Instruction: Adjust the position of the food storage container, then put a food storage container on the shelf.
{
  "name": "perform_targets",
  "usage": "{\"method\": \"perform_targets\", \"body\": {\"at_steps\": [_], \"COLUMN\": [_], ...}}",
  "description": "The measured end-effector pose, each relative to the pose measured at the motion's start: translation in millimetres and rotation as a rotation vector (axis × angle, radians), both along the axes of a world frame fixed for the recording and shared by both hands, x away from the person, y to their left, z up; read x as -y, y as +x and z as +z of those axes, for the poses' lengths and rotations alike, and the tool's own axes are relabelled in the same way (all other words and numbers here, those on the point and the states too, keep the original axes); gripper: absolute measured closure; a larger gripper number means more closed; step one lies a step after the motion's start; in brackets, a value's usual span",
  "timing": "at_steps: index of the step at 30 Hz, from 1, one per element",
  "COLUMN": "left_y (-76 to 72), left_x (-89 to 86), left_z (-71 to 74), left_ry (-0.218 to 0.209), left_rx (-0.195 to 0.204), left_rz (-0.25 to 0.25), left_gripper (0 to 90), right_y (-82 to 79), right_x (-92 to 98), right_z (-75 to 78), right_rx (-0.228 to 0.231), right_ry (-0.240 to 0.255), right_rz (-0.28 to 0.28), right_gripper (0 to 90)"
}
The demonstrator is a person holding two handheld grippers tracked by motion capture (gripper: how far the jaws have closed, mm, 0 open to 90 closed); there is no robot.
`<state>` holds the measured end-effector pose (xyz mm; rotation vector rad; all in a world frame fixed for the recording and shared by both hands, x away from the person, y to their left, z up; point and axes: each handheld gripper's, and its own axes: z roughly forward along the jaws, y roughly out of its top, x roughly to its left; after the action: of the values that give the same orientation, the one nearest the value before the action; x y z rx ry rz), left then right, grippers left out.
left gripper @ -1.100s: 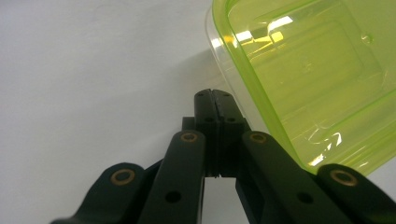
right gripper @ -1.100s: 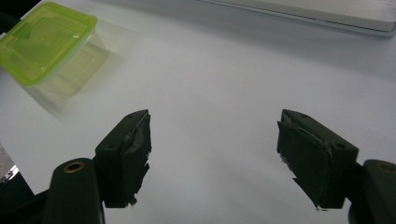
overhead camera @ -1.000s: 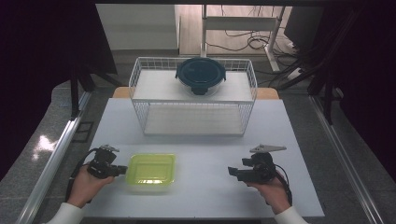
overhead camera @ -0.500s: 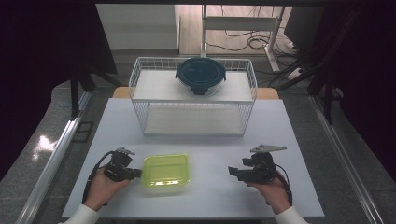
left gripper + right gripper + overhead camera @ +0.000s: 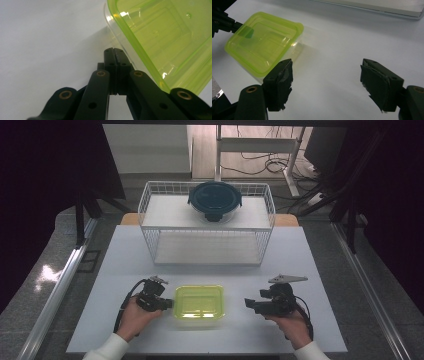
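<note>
Now we see our left gripper (image 5: 167, 303) with its jaws pressed together on nothing, the tips touching the left wall of the tub (image 5: 199, 302). That tub is a clear yellow-green plastic box with rounded corners and a thick rim, lying flat on the white table (image 5: 125, 270) just right of those tips. Between the tub and our right gripper (image 5: 248, 304) lies a strip of bare table, and that gripper's jaws stand wide apart, empty, pointing left at the tub. Beyond both grippers there is free table up to the wire rack (image 5: 207, 232), which carries a round dark-lidded bowl (image 5: 215, 201) on its upper shelf. The table's near edge runs close behind both hands.

Our left gripper view shows the closed tips (image 5: 113, 51) hard against the tub (image 5: 160, 37) and its see-through wall. Our right gripper view shows the tub (image 5: 262, 42) whole, with the left gripper (image 5: 237, 25) at its far corner, and its own spread jaws (image 5: 325, 72) over bare table.
</note>
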<state>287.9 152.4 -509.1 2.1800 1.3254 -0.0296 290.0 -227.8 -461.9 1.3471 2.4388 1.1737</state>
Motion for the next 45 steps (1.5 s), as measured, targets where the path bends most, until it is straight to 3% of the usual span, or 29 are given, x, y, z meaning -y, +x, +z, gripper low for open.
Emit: {"method": "perform_targets", "body": {"at_steps": [5,12,16,21,23,25,27,29,35,42,45], "left_y": [0.8,0.6,-6.2,-18.2,-21.1,-22.5,-23.5,-23.7,-23.0,-18.8,-15.7], "left_x": [11.6,4.6,-10.5,-26.6,-29.2,-29.3,-29.9,-30.4,-28.0,-22.4,-17.5], "left_z": [-0.7,-1.1,7.9,25.1,28.2,29.1,30.5,32.5,32.2,22.8,18.9], "left_ry": [0.009,0.019,-0.026,-0.088,-0.106,-0.097,-0.103,-0.118,-0.174,-0.284,-0.283], "left_rx": [0.001,0.033,0.062,0.124,0.132,0.138,0.135,0.14,0.112,0.033,0.017], "left_rz": [-0.031,0.012,0.063,0.11,0.117,0.127,0.154,0.157,0.157,0.16,0.16], "left_gripper": [89.7,89.3,89.2,86.9,78.1,58.6,45.0,36.7,25.4,30.8,30.8], "right_y": [-0.7,-0.7,-0.9,-1.0,-1.5,-2.3,-3.0,-3.1,-1.6,0.1,4.4], "right_x": [-0.6,-0.6,1.5,2.1,1.9,1.4,0.9,0.6,-3.5,-17.7,-24.1], "right_z": [0.4,0.0,2.1,3.0,3.8,4.3,4.5,4.4,2.8,-4.5,-10.6], "right_rx": [0.004,0.002,-0.006,-0.001,0.001,0.004,0.006,0.003,-0.052,-0.127,-0.153], "right_ry": [-0.002,0.0,0.034,0.034,0.035,0.036,0.034,0.033,0.094,0.133,0.142], "right_rz": [0.0,0.0,-0.001,-0.005,-0.005,-0.006,-0.004,0.0,0.027,0.066,0.058], "right_gripper": [25.5,25.5,25.6,25.4,25.4,25.3,25.2,24.7,25.5,27.9,28.7]}}
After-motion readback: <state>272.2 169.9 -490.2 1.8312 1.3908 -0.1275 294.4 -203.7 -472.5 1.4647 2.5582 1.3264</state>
